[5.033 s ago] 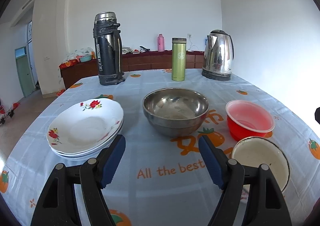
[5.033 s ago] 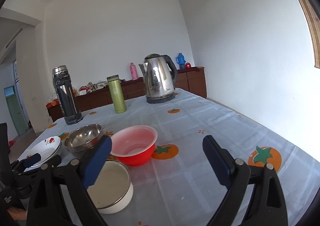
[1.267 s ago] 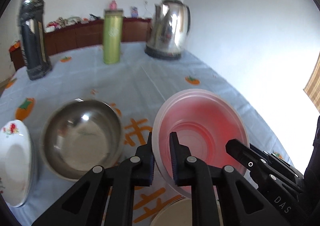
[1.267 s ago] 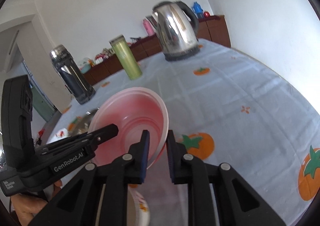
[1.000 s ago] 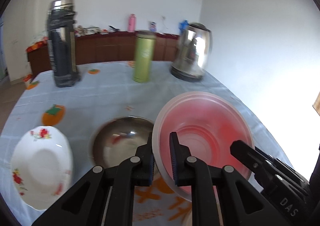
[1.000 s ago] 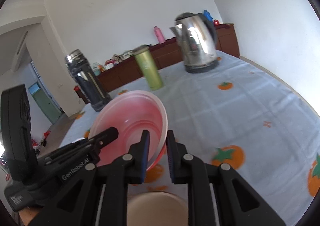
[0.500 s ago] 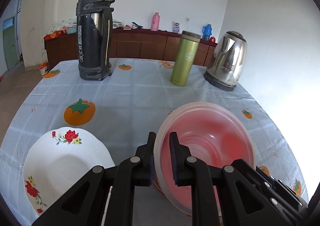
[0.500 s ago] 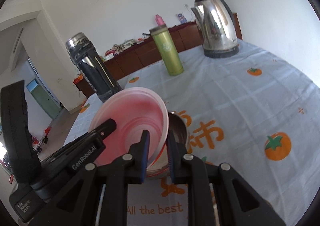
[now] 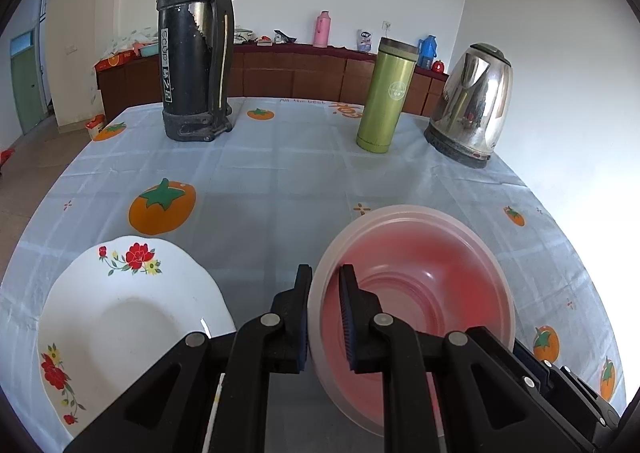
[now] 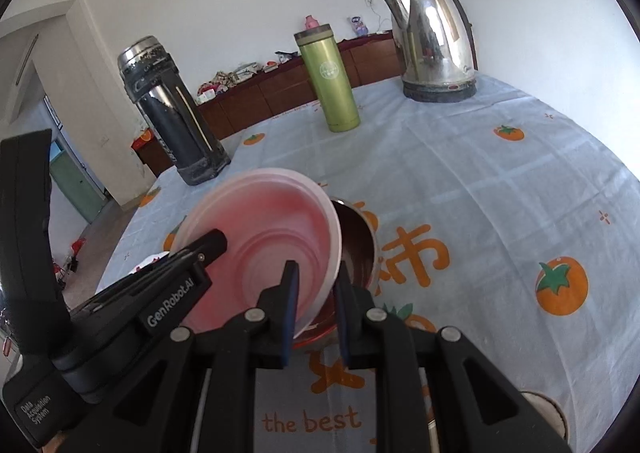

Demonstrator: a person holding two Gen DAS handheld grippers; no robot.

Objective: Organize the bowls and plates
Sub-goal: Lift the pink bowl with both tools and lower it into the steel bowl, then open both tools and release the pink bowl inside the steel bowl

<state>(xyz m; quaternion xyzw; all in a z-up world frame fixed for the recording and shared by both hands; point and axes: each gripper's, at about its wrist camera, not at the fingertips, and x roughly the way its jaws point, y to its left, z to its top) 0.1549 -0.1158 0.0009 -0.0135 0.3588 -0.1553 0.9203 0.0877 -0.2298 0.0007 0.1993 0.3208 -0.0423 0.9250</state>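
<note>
While pinched at opposite rims by left gripper (image 9: 324, 313) & right gripper (image 10: 316, 313), held red bowl (image 10: 272, 237) over steel bowl (image 10: 358, 249); nesting step. Next: lower level, then release.

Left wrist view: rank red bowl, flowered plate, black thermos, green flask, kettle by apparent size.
Largest to smallest as they look:
1. red bowl and flowered plate, too alike to split; both nearest the camera, so inflated
2. black thermos
3. kettle
4. green flask
</note>
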